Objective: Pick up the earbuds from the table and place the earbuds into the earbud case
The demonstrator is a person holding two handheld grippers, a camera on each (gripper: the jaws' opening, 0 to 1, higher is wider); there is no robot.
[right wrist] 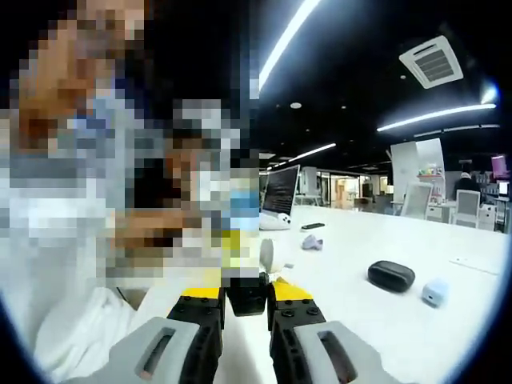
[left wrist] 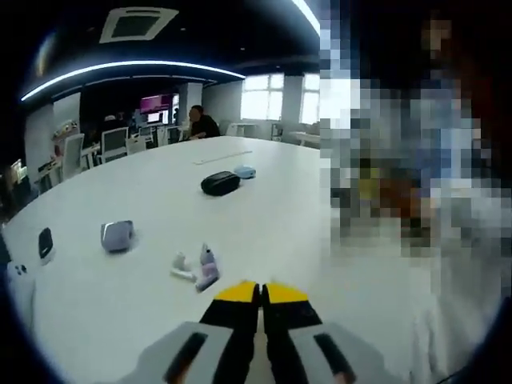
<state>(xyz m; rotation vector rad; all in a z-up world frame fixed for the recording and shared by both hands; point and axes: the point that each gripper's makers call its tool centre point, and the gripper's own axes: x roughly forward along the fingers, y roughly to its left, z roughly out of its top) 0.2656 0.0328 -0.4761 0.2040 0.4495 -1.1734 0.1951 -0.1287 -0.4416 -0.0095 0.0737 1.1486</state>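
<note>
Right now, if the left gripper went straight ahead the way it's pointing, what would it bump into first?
Probably the lavender earbud, lying on the white table just ahead of the left gripper and slightly left of its shut jaws. A white earbud lies beside it. Depth is hard to judge.

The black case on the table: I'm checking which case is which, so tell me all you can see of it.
The black case is a dark, rounded oval pouch with a matte look, apparently closed. It lies flat on the white table, apart from the earbuds. A small pale blue case sits close beside it; whether they touch is unclear.
</note>
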